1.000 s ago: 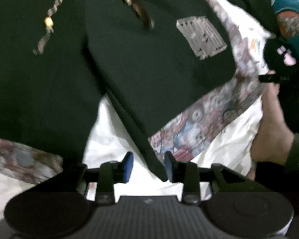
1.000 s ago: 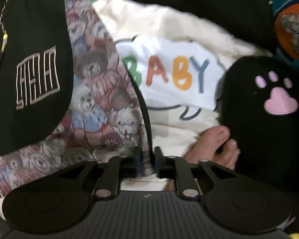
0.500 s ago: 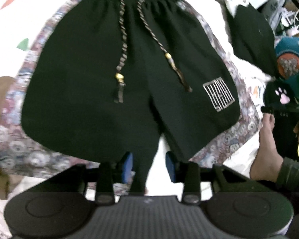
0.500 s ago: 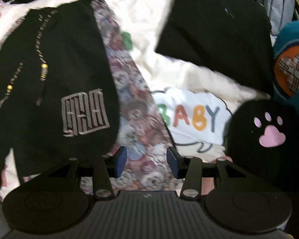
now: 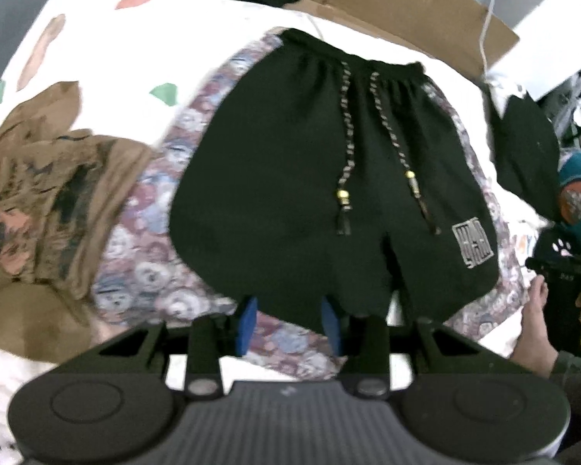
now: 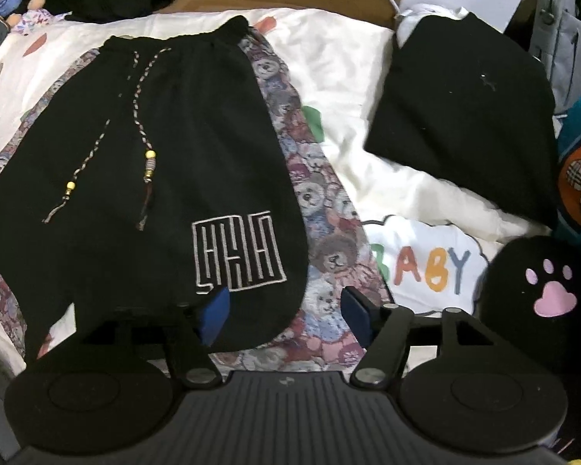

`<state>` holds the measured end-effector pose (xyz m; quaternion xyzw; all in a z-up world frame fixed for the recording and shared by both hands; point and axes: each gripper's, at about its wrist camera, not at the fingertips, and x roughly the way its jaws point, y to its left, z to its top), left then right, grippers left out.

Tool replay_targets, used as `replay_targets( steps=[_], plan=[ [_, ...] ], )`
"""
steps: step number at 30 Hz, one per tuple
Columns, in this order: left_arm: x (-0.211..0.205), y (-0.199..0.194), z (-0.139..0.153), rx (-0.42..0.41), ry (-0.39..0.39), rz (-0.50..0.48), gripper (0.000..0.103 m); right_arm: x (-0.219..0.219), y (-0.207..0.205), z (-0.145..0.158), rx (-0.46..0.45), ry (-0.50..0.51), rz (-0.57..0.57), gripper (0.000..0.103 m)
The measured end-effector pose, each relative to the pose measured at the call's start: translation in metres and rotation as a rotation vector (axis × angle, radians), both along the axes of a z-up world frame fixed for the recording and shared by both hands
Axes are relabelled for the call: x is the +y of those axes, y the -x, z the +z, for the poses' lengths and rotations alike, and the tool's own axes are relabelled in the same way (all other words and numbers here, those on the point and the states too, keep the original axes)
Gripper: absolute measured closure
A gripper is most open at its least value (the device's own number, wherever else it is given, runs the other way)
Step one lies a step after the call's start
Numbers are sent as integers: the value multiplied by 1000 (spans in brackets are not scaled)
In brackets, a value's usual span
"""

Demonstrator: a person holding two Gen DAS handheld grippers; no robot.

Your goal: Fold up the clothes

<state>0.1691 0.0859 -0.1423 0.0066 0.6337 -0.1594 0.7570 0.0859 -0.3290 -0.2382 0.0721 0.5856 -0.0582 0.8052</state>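
Black shorts (image 6: 147,178) flat on bear-print blanket (image 6: 321,201), both grippers unclenched

Free room and obstacles around the spread shorts

The black shorts (image 6: 143,178) lie flat, open from above. To the left a crumpled brown garment (image 5: 38,193) crowds in; to the right a folded black garment (image 6: 464,116), a paw-print cushion (image 6: 542,298) and a bare foot (image 5: 530,325); behind, a cardboard box (image 5: 406,4).
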Motion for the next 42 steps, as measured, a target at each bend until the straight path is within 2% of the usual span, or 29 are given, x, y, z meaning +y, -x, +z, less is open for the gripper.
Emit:
replay_targets(
  steps=[6, 15, 19, 26, 32, 37, 42],
  plan=[
    [45, 7, -7, -15, -15, 32, 58, 9, -4, -8, -8, -5, -16, 33],
    [109, 11, -40, -7, -10, 181, 57, 21, 9, -19, -29, -23, -83, 30],
    [124, 15, -47, -22, -26, 205, 57, 27, 15, -24, -40, -27, -116, 30],
    [144, 13, -55, -76, -19, 263, 58, 36, 27, -32, -58, -36, -164, 30],
    [149, 5, -75, -91, -21, 304, 67, 48, 31, -39, -31, -103, -123, 30],
    [155, 0, -94, -114, -36, 343, 68, 58, 32, -44, -19, -126, -97, 30],
    [162, -6, -111, -162, -19, 364, 68, 70, 31, -48, -8, -121, -59, 30]
  ],
)
